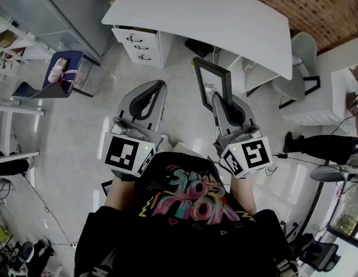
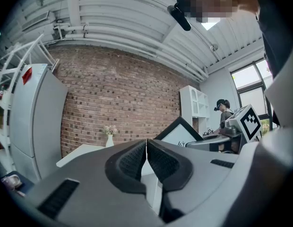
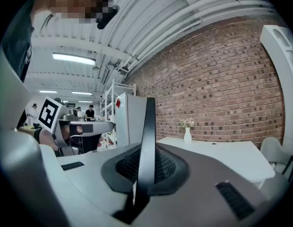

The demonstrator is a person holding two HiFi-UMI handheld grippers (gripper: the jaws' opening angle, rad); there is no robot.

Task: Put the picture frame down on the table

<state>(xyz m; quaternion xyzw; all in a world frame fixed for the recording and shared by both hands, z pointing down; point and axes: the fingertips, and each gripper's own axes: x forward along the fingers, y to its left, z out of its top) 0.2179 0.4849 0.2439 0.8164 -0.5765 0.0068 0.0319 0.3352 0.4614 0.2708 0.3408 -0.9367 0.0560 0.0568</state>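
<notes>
A black picture frame (image 1: 212,83) with a white inside stands upright in my right gripper (image 1: 220,101), whose jaws are shut on its lower edge. In the right gripper view the picture frame (image 3: 147,141) shows edge-on as a dark bar rising between the pads. In the left gripper view the picture frame (image 2: 179,132) appears to the right, held in the air. My left gripper (image 1: 156,94) is shut with nothing in it, its pads (image 2: 137,161) meeting at the middle. The white table (image 1: 208,16) lies ahead, beyond both grippers.
A white drawer unit (image 1: 138,45) sits under the table's left end. A grey chair (image 1: 300,62) stands at the table's right. A blue chair (image 1: 60,74) with a pink thing on it is at the left. A small white vase (image 3: 187,135) stands on the table by the brick wall.
</notes>
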